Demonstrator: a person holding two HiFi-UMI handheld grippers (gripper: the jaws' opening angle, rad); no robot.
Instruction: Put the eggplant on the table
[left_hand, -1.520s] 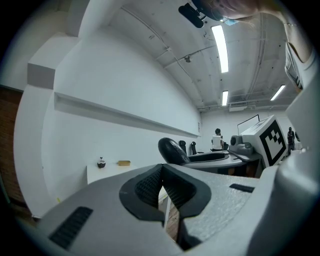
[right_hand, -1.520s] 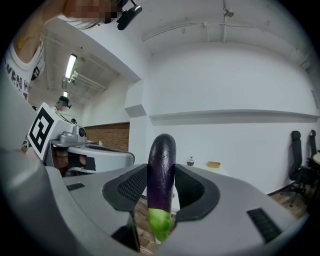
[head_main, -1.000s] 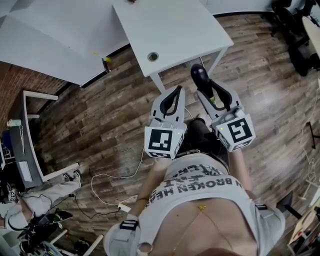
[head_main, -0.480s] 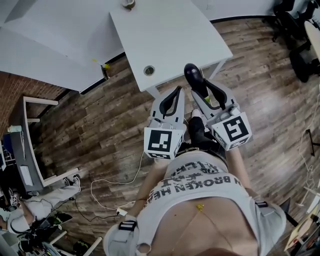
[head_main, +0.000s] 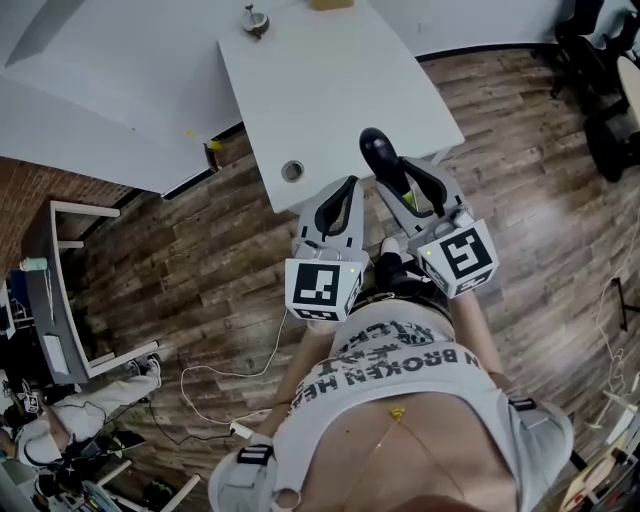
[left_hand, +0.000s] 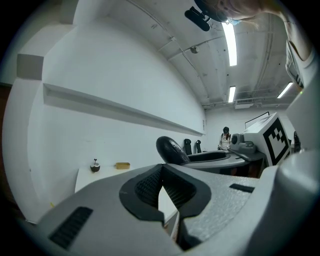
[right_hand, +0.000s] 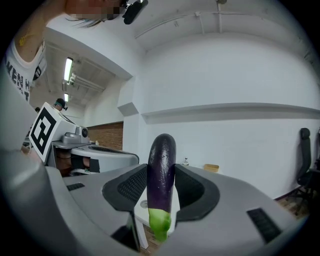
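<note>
My right gripper (head_main: 400, 178) is shut on the dark purple eggplant (head_main: 378, 155), which stands between its pads (right_hand: 131, 186) with the green stem end down. In the head view the eggplant's round end hangs over the near edge of the white table (head_main: 330, 80). The right gripper view has the eggplant (right_hand: 161, 180) upright between the jaws. My left gripper (head_main: 351, 184) is beside it on the left, short of the table edge, shut with nothing in it. In the left gripper view my left gripper (left_hand: 161, 176) has its pads together, and the eggplant (left_hand: 172, 149) shows to the right.
On the table's far end stand a small dark round object (head_main: 256, 18) and a tan box (head_main: 331, 4); a cable hole (head_main: 292, 171) sits near its front corner. Wood floor lies below, with a white frame (head_main: 62, 285) at left, cables (head_main: 225, 385) and office chairs (head_main: 600, 110) at right.
Both grippers have moved forward toward the table together. The eggplant, earlier over the floor in front of the table, now reaches over the table's near edge.
</note>
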